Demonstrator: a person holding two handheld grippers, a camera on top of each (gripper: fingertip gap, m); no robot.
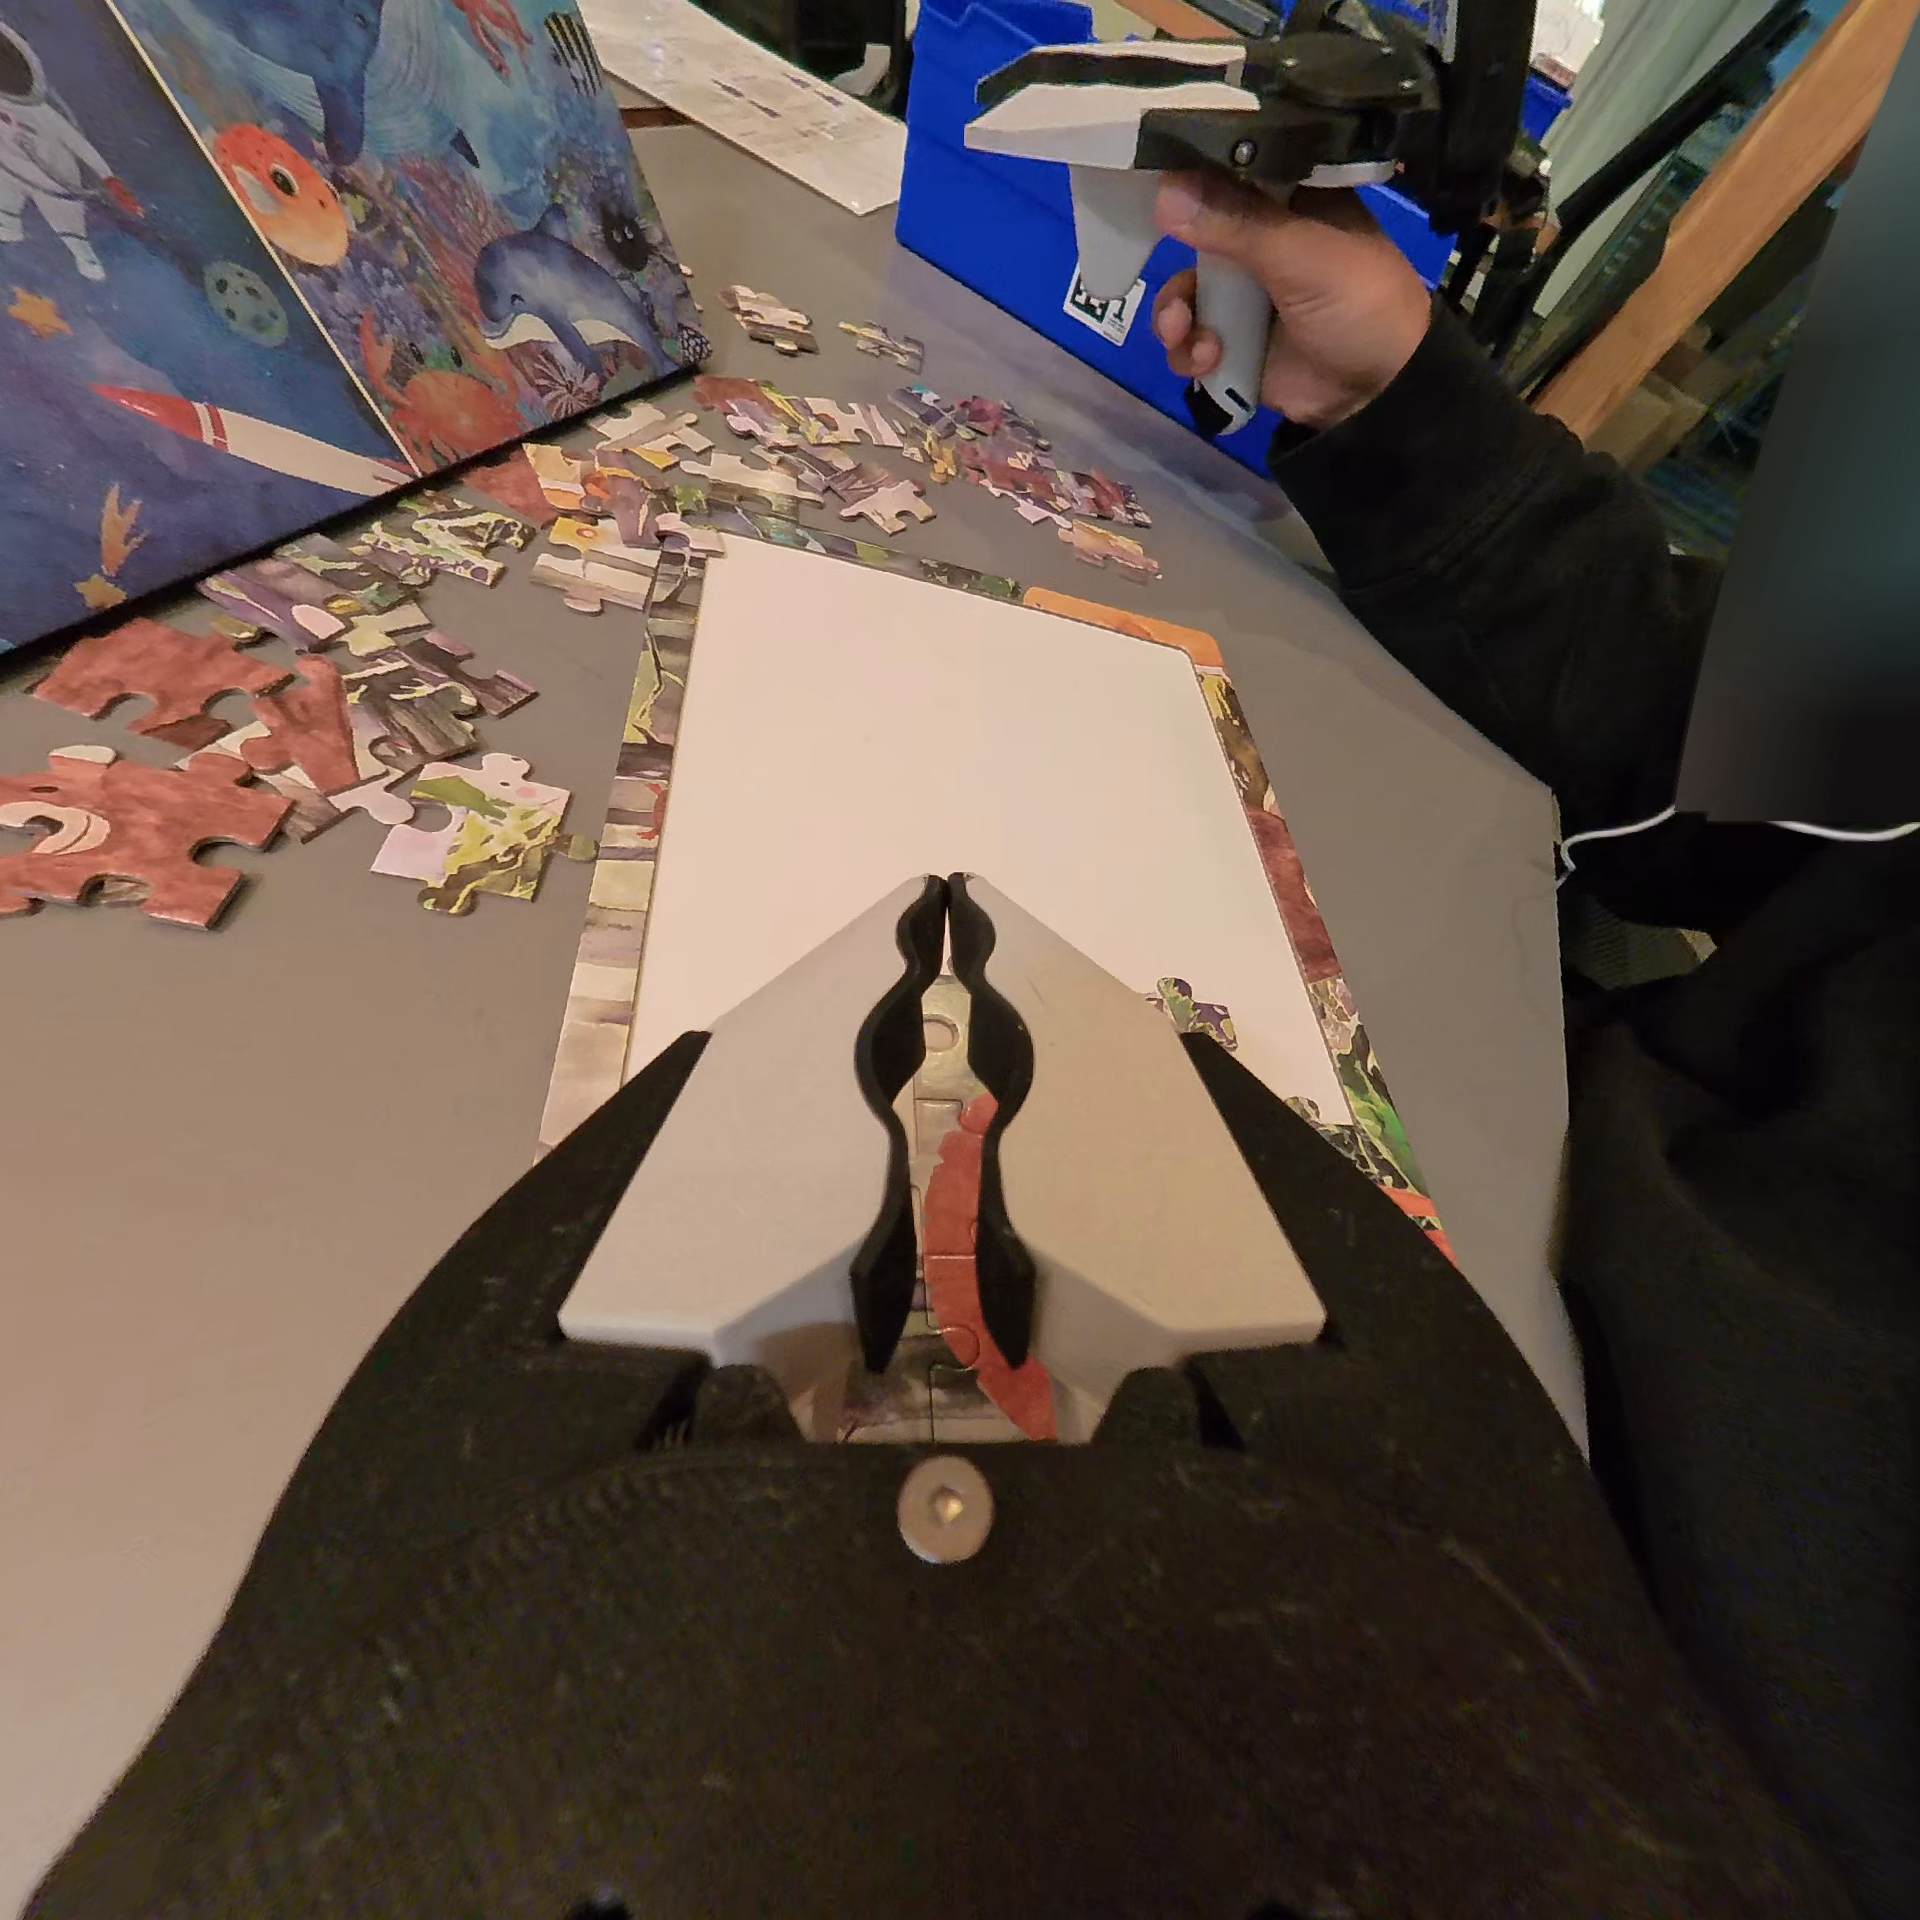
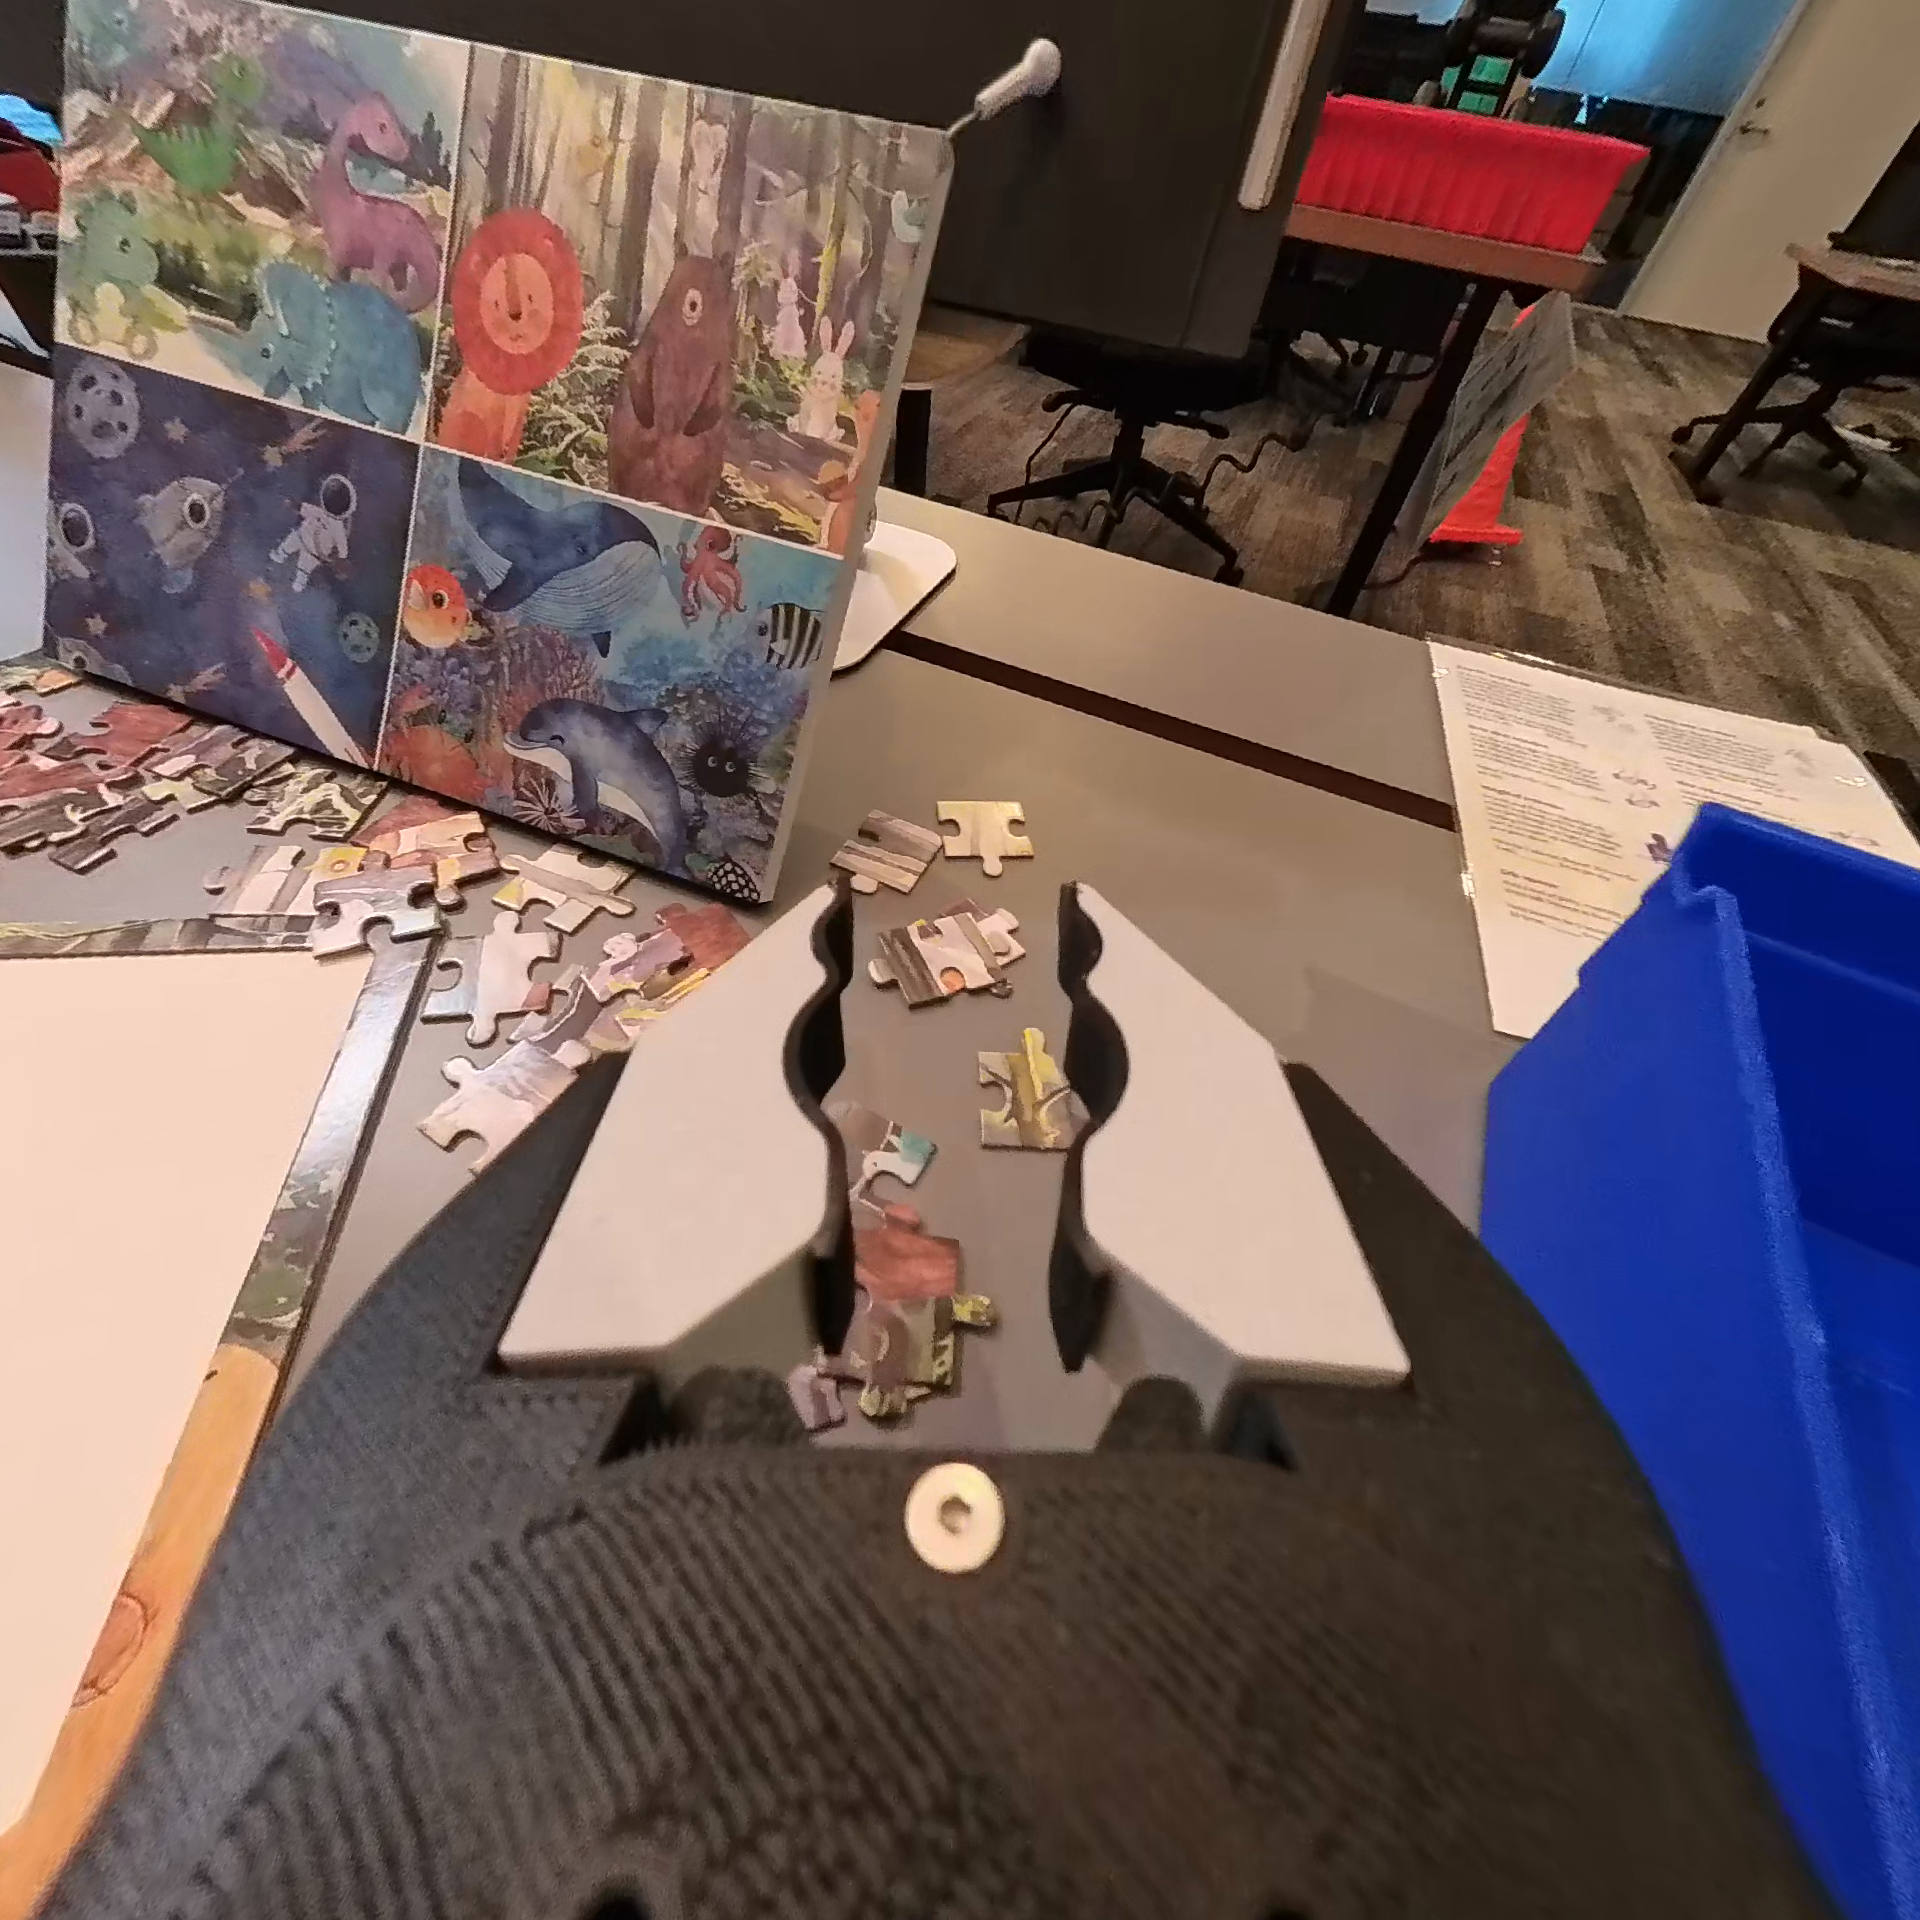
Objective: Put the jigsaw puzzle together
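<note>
Early stage: puzzle frame [image 1: 665, 727] lying on desk [image 1: 312, 1091], interior bare. Left gripper [image 1: 948, 883] hovering over it, fingers closed, holding nothing. Right gripper [image 2: 956, 904] hanging wide open, empty, above loose pieces [image 2: 945, 961]; next prob. picking one.

- On the table [image 1: 312, 1091]: a puzzle tray [image 1: 935, 748], edged with joined border pieces [image 1: 634, 831].
- Left of and behind the tray: loose puzzle pieces [image 1: 436, 665], scattered.
- Behind those: a picture board [image 2: 468, 436], propped upright.
- Right of the board: a bin [image 2: 1714, 1195], with a paper sheet [image 2: 1621, 790] behind it.
- Between tray and bin: more pieces [image 2: 945, 961].
</note>
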